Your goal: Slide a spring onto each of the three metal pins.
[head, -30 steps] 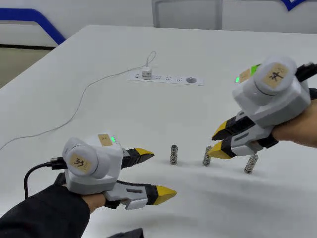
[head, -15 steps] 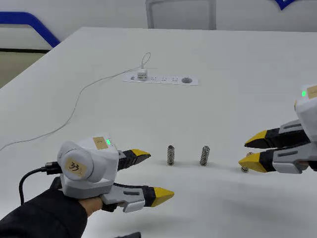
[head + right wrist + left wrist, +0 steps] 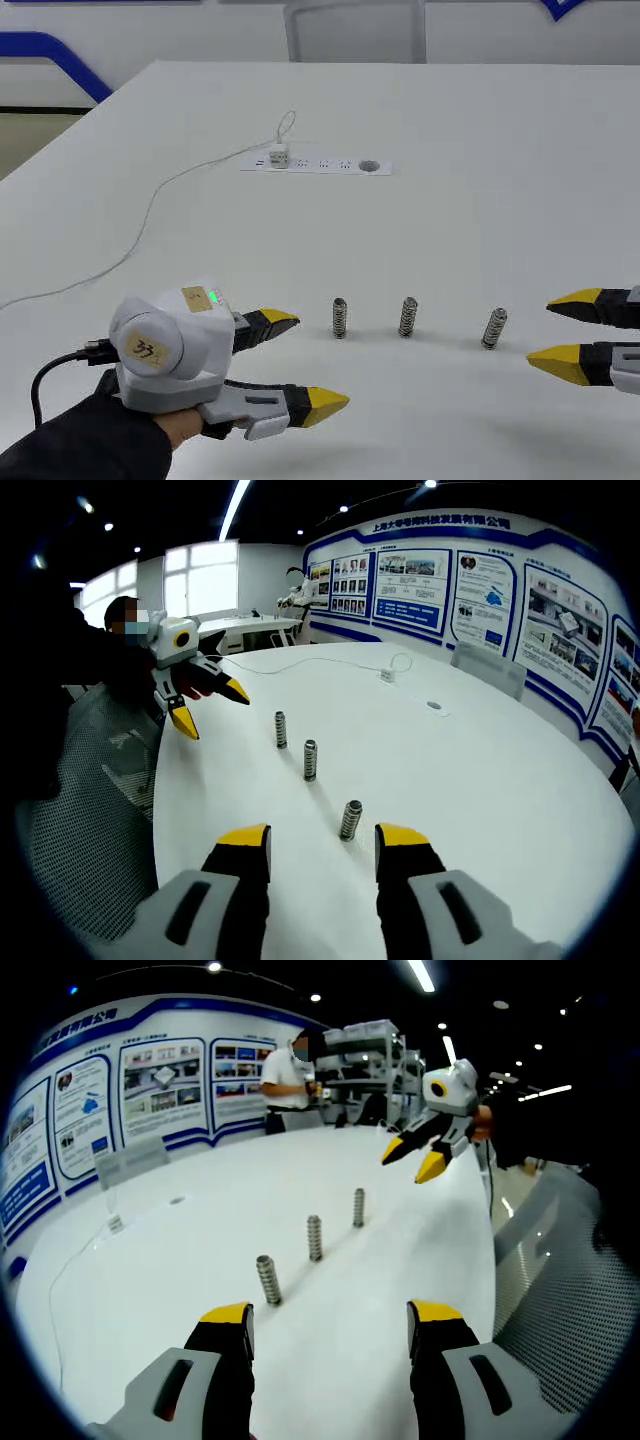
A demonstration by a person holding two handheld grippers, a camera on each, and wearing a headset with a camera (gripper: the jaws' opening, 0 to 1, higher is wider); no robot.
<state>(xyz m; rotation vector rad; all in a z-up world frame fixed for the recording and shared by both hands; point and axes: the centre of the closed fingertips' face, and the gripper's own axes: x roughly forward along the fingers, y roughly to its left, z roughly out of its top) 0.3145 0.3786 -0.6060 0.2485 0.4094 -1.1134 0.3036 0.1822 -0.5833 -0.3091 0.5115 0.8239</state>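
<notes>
Left claw [image 3: 310, 360] held low at near left, roughly level, jaws wide apart, empty. Right claw [image 3: 550, 330] comes in from the right, jaws wide, empty, near the rightmost spring [image 3: 494, 327]. Three springs [image 3: 408, 316] stand in a row on the tabletop [image 3: 450, 200]; the rightmost seems slightly tilted.

Left tool [image 3: 315, 360]: white housing, yellow-tipped black jaws, black cable [image 3: 48, 366]; black sleeve [image 3: 70, 450].
</notes>
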